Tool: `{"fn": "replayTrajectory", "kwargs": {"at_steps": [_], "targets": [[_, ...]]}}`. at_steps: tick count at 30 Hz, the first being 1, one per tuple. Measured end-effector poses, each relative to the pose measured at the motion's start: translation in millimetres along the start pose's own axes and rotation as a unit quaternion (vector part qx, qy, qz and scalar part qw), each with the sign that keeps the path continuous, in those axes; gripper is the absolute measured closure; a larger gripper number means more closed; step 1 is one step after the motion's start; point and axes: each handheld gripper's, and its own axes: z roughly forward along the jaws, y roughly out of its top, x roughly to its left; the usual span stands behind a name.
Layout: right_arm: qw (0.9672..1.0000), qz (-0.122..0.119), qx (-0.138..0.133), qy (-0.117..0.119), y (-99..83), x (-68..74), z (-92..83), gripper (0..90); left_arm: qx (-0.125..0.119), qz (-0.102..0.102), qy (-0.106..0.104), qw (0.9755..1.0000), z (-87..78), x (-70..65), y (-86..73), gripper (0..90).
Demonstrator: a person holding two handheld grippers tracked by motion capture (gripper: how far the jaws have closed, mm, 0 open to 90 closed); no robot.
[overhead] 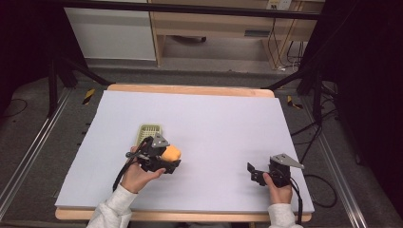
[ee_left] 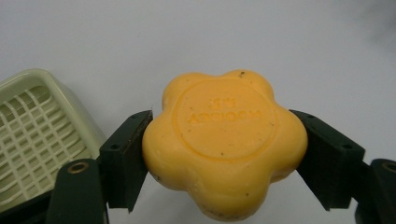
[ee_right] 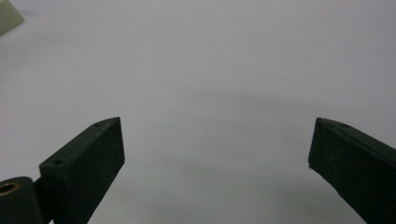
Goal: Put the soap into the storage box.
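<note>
An orange flower-shaped soap [ee_left: 224, 140] sits between the two black jaws of my left gripper [ee_left: 219, 154], which press on its left and right sides. In the high view the soap [overhead: 172, 152] shows just right of the left gripper [overhead: 164, 159], left of the table's middle. A pale green slatted soap dish [overhead: 148, 133] lies right behind the gripper; the dish [ee_left: 32, 135] is at the left in the left gripper view. My right gripper [overhead: 255, 173] stands open near the front right of the table, its jaws [ee_right: 215, 163] wide apart over bare surface.
A white sheet [overhead: 214, 128] covers the wooden table. A corner of the soap dish [ee_right: 9, 16] shows at the top left of the right gripper view. Dark frame legs and cables stand around the table's sides; a wooden shelf is behind.
</note>
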Motion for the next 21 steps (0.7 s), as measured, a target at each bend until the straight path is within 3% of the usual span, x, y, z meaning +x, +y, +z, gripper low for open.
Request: {"fn": "replayTrajectory", "kwargs": {"at_steps": [21], "targets": [[1.0, -0.004, 0.001, 0.0, -1.6, 0.4, 0.3, 4.0, -0.026, -0.034, 0.032, 0.9986, -19.2, 31.7, -1.0, 25.0]]}}
